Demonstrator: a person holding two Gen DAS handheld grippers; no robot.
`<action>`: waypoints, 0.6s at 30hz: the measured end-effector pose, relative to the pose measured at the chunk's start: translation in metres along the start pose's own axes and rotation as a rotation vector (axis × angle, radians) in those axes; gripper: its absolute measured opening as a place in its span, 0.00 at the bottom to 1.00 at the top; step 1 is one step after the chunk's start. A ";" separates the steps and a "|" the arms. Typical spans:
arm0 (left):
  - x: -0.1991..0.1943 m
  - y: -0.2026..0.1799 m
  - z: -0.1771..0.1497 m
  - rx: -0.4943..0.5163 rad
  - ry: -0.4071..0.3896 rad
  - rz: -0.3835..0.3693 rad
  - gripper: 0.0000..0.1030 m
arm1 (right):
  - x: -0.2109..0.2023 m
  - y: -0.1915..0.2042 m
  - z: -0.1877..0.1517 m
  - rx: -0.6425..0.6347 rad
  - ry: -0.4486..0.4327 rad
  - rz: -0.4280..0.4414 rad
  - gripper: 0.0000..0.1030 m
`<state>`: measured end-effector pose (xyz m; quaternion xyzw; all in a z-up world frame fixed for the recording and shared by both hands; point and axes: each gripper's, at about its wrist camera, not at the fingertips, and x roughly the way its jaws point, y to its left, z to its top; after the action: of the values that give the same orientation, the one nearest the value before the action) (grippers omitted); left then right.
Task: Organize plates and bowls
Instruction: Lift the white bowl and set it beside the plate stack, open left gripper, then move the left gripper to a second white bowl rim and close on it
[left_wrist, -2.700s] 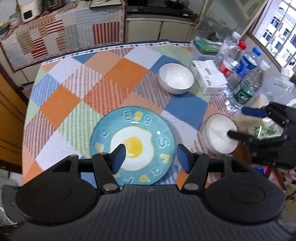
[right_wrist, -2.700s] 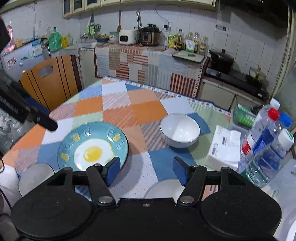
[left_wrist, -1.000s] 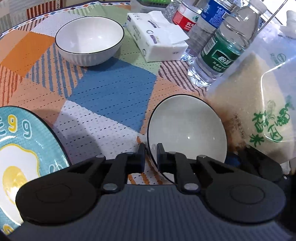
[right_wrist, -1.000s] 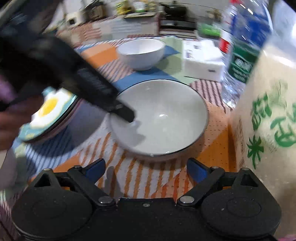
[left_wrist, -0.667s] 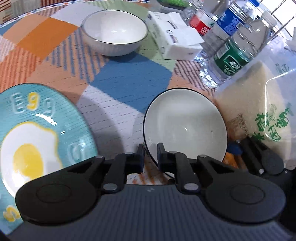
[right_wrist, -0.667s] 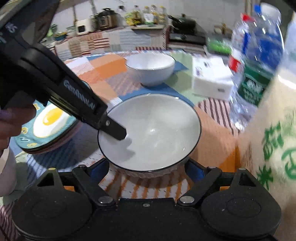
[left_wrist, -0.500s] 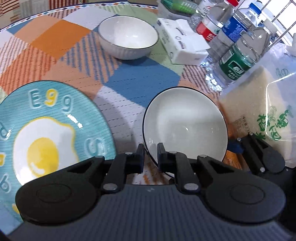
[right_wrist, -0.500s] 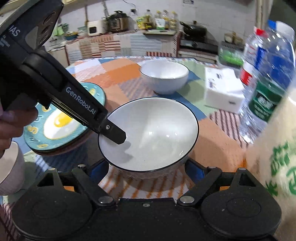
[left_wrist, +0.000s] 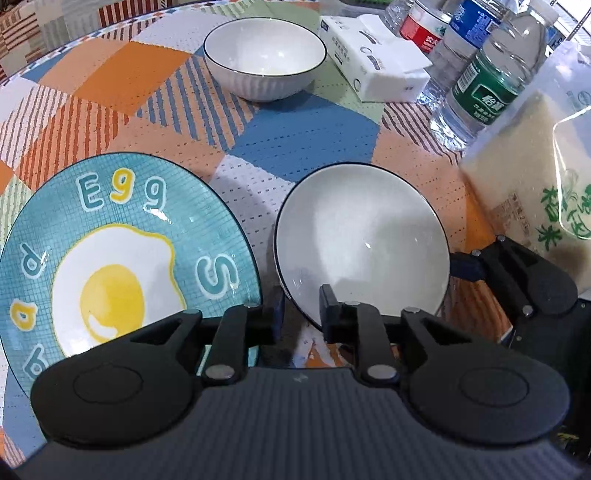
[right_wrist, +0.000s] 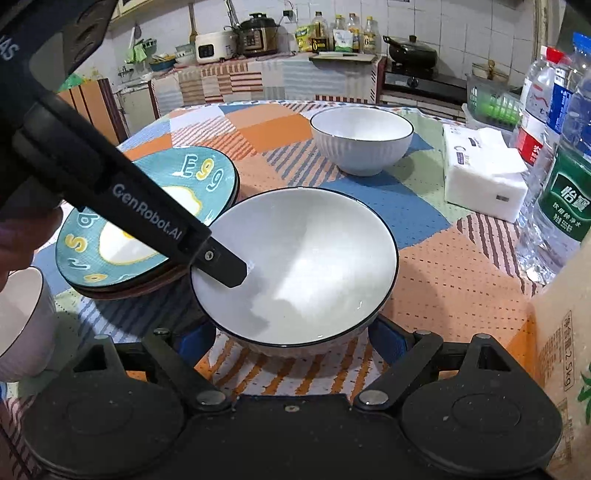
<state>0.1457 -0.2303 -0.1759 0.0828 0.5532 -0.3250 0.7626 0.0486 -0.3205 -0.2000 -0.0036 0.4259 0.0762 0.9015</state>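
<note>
My left gripper (left_wrist: 300, 314) is shut on the near rim of a white bowl with a dark rim (left_wrist: 364, 240) and holds it tilted above the table. The same bowl (right_wrist: 306, 258) fills the right wrist view, with the left finger (right_wrist: 221, 264) inside its rim. My right gripper (right_wrist: 291, 338) is open, its blue pads on either side of the bowl's base. A teal egg plate (left_wrist: 110, 254) lies to the left on a stack (right_wrist: 147, 236). A second white bowl (left_wrist: 264, 57) stands at the back (right_wrist: 362, 138).
A tissue pack (left_wrist: 373, 72), three water bottles (left_wrist: 487, 81) and a rice bag (left_wrist: 535, 177) crowd the right side. Another white bowl (right_wrist: 22, 325) sits at the left edge of the right wrist view. A checked cloth (left_wrist: 122, 74) covers the table.
The left gripper closed on the near bowl's rim and lifted it toward the left, beside the egg plate. The right gripper came in under the bowl and stays open.
</note>
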 end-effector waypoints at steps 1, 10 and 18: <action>-0.003 0.000 0.000 -0.001 0.005 -0.005 0.25 | -0.003 0.002 0.000 -0.011 0.007 0.002 0.90; -0.049 -0.006 -0.005 0.070 0.016 -0.041 0.32 | -0.052 0.003 0.009 0.000 0.050 0.005 0.90; -0.093 -0.018 -0.008 0.163 0.020 -0.011 0.33 | -0.096 0.006 0.035 0.019 0.064 0.023 0.90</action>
<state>0.1124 -0.2027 -0.0910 0.1450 0.5330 -0.3725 0.7457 0.0146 -0.3246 -0.1034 0.0073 0.4552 0.0822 0.8866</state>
